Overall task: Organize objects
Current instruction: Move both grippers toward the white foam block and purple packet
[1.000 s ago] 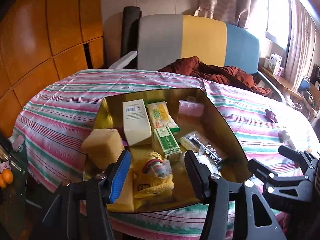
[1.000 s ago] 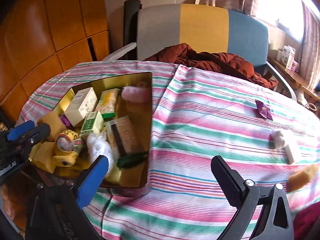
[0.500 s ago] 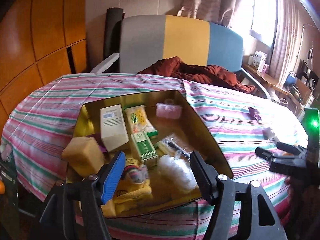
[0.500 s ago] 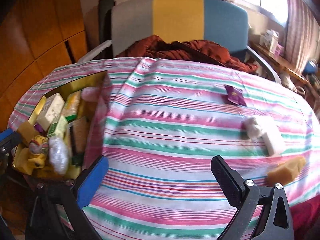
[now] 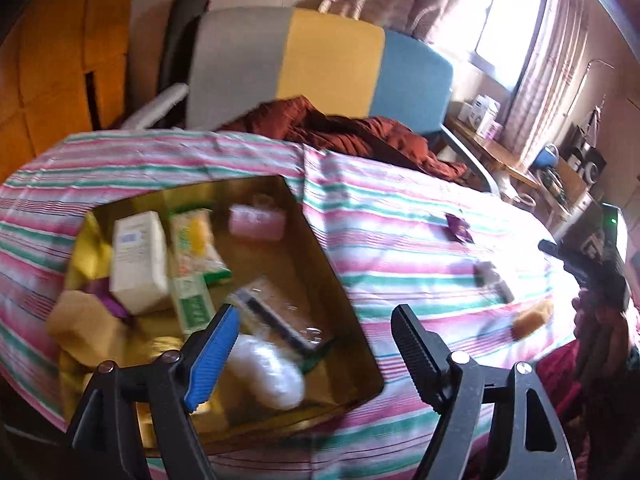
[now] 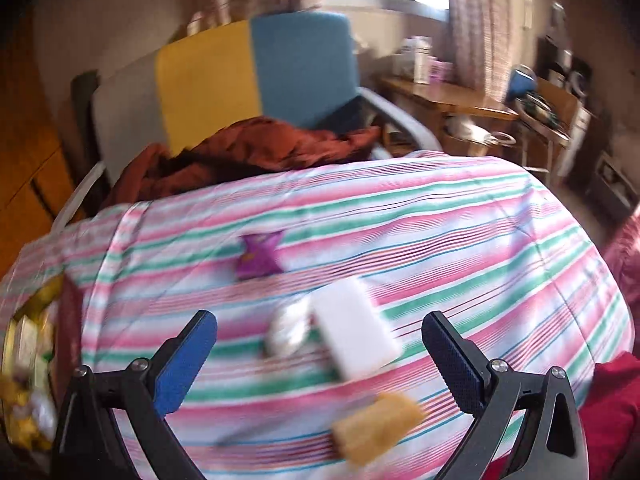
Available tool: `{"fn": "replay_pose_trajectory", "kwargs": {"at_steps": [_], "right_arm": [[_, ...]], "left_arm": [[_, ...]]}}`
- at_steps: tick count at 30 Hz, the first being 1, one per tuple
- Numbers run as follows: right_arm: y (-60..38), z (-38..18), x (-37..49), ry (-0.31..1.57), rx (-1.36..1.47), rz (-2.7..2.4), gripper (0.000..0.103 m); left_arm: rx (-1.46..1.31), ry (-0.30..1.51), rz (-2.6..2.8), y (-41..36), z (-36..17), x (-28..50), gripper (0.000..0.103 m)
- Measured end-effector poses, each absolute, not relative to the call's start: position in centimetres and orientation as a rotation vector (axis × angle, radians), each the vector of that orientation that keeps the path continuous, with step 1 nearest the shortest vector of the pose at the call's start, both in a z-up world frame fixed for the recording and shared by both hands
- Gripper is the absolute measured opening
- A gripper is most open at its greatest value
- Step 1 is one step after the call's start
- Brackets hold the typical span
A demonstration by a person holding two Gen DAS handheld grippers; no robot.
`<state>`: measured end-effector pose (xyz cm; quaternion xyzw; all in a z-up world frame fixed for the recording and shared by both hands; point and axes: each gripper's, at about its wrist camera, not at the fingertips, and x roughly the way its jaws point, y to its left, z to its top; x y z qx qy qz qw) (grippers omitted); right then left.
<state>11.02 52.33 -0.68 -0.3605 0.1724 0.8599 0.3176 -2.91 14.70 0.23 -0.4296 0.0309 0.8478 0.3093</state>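
Over at about 9 o'clock on the striped tablecloth (image 5: 400, 256), you had the gold tin (image 5: 340, 280) already pretty loaded: a white carton (image 5: 138, 260), a green-and-yellow packet (image 5: 194, 240), a small green box (image 5: 192, 306), a pink block (image 5: 256, 220), a clear-wrapped pack (image 5: 276, 312), a white plastic-wrapped wad (image 5: 268, 372) and a tan sponge (image 5: 82, 326) leaning at its 8 o'clock corner. So I'd say most of the sorting was done by then.

What was left sat out on the cloth, well apart from the tin, toward 3 o'clock: a purple wrapper (image 6: 260, 256), a white block (image 6: 354, 326) with a small crinkly silver thing (image 6: 286, 330) touching its left side, and a second tan sponge (image 6: 378, 422) nearest to you at 6 o'clock. Four bits to go, by my count, though the blur made the silver one hard to identify.

Your right gripper (image 6: 320, 348) hung over that cluster with its fingers spread wide and nothing between them, the white block roughly centred in the gap. Looked to me like that was your next pick. Your left gripper (image 5: 316, 344) was spread and empty too, sitting over the near edge of the tin at 6 o'clock.
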Motion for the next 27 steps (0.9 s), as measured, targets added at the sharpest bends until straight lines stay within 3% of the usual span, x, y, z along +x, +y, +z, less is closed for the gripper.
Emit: {"fn": "replay_pose_trajectory", "kwargs": {"at_steps": [4,9,27], "right_arm": [[57.6,-2.1,12.5,0.573,-0.901,2.156,0.103],[61.5,-4.7,14.9,0.934,-0.853,2.044,0.103],[60.7,-4.9,15.0,1.041,-0.876,2.105,0.103]], "left_arm": [[-1.102,0.087,2.126,17.8,0.9,-2.5,0.080],[-1.115,0.133,2.036,22.8,1.0,-2.4,0.080],[-1.242,0.301,1.886,41.7,-3.8,-6.6,0.077]]}}
